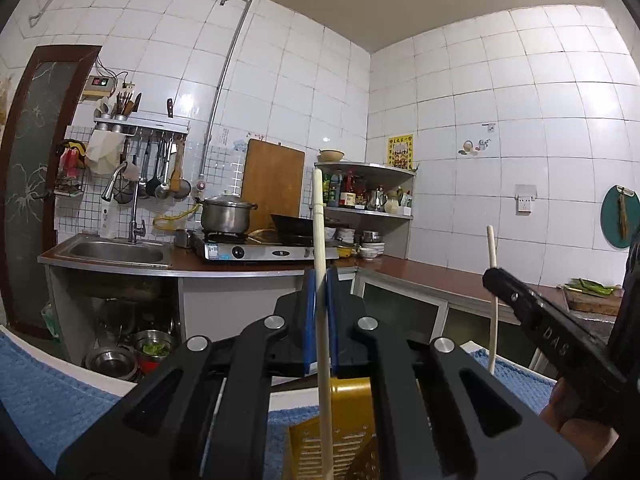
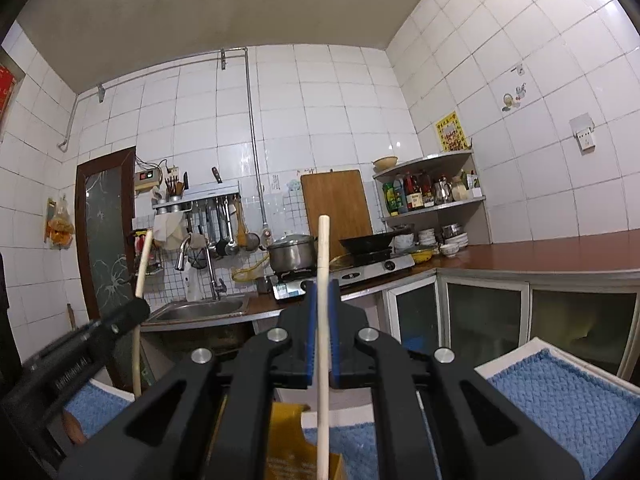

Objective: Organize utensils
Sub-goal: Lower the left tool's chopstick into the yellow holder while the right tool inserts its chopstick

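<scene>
My left gripper [image 1: 321, 280] is shut on a pale wooden chopstick [image 1: 320, 240] that stands upright between its blue pads, its lower end over a yellow slotted utensil holder [image 1: 334, 432]. My right gripper [image 2: 322, 292] is shut on a second pale chopstick [image 2: 323, 256], also upright, above the same yellow holder [image 2: 286, 440]. Each gripper shows in the other's view: the right one [image 1: 496, 276] at the right with its chopstick [image 1: 493, 320], the left one [image 2: 138, 308] at the left with its chopstick [image 2: 141, 272].
A blue towel [image 1: 48, 392] covers the white surface below both grippers [image 2: 560, 400]. Across the room are a sink [image 1: 116, 252], a gas stove with a pot [image 1: 226, 216] and a wok, a corner shelf of bottles [image 1: 360, 192], and a brown counter [image 2: 560, 256].
</scene>
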Demonstrator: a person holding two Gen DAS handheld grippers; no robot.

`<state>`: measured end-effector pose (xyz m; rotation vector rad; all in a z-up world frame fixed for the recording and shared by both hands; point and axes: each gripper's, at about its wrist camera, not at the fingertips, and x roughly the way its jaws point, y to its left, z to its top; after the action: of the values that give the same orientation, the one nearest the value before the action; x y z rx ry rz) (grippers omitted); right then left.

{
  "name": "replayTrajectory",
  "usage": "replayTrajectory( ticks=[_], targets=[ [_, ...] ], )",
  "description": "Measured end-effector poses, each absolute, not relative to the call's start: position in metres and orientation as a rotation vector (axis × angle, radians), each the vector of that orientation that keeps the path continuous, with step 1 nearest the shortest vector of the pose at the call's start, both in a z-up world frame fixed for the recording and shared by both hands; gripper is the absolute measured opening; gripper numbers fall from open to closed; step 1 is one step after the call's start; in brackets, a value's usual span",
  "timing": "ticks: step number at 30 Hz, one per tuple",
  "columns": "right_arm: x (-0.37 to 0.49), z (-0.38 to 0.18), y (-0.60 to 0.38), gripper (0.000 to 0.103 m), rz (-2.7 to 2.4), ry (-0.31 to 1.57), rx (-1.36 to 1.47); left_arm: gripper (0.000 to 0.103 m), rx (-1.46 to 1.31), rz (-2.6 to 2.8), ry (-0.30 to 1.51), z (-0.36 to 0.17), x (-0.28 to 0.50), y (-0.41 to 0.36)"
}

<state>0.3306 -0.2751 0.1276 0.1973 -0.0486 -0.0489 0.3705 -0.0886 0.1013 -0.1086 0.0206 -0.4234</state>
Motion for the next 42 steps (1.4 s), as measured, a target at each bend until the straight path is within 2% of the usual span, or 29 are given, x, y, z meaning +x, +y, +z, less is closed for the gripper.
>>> replayTrajectory(
  ticks=[11,26,42],
  targets=[
    [0.306,0.117,-0.277,0.006,-0.015,0.016,0.2,0.005,-0.117,-0.453,0.038,0.11,0.338,-0.067],
    [0.308,0.113,-0.277,0.006,-0.011,0.031,0.181,0.004,-0.067,-0.43,0.045,0.099,0.355,-0.089],
    [0.314,0.094,-0.275,0.006,-0.02,0.19,0.202,0.005,-0.084,-0.418,0.24,0.063,0.35,-0.063]
  ],
)
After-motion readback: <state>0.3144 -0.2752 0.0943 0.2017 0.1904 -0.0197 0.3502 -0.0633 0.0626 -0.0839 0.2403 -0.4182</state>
